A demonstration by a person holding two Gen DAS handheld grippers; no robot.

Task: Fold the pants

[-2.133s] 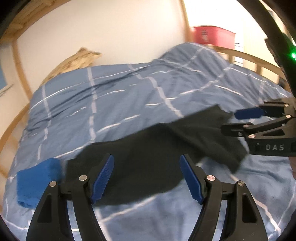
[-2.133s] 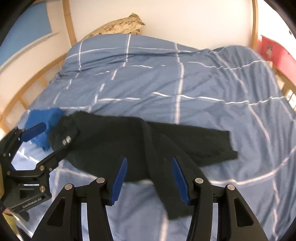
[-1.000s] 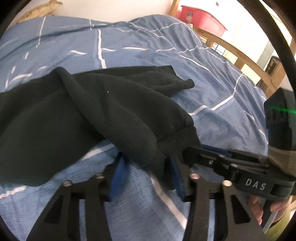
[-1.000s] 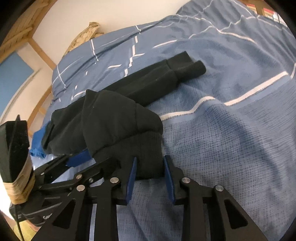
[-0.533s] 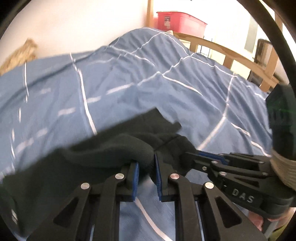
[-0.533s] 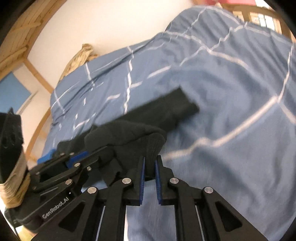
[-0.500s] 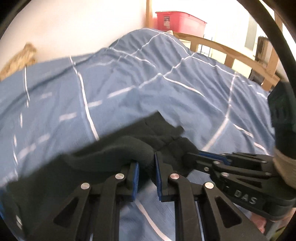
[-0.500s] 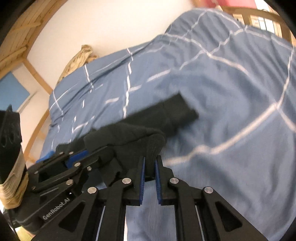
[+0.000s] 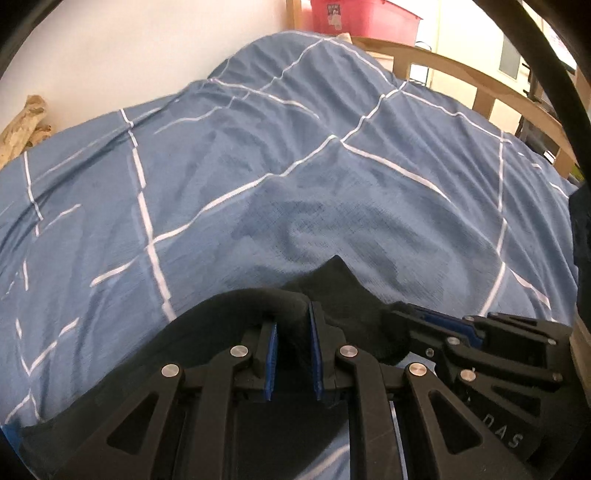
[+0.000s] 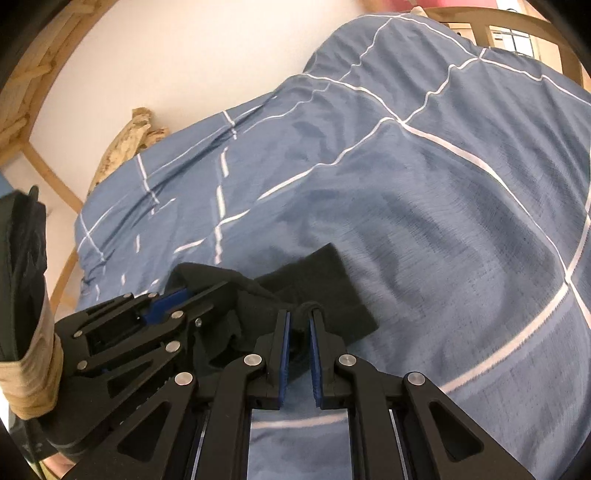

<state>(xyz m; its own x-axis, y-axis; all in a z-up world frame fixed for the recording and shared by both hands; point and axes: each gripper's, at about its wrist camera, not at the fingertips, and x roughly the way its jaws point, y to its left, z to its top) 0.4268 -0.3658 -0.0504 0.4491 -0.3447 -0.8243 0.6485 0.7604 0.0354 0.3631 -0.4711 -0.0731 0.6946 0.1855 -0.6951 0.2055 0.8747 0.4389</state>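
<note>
The black pants (image 9: 334, 286) lie bunched low in both views on the blue checked duvet. My left gripper (image 9: 292, 325) is shut on a thick fold of the pants. My right gripper (image 10: 299, 317) is shut on the pants' edge, with a leg cuff (image 10: 325, 280) lying flat just beyond it. The two grippers sit side by side: the right gripper shows at lower right in the left wrist view (image 9: 443, 321), and the left gripper shows at lower left in the right wrist view (image 10: 173, 295). Most of the pants are hidden under the grippers.
The blue duvet (image 9: 295, 166) with white lines fills the bed, humped at the far end. A wooden bed rail (image 9: 461, 77) curves at the right, with a red storage box (image 9: 362, 18) behind it. A white wall (image 10: 184, 55) and straw-coloured bundle (image 10: 129, 140) stand at the bed's far side.
Both grippers closed on the pants about a second ago and have since lifted and carried the held cloth across the bed. Less of the pants shows now.
</note>
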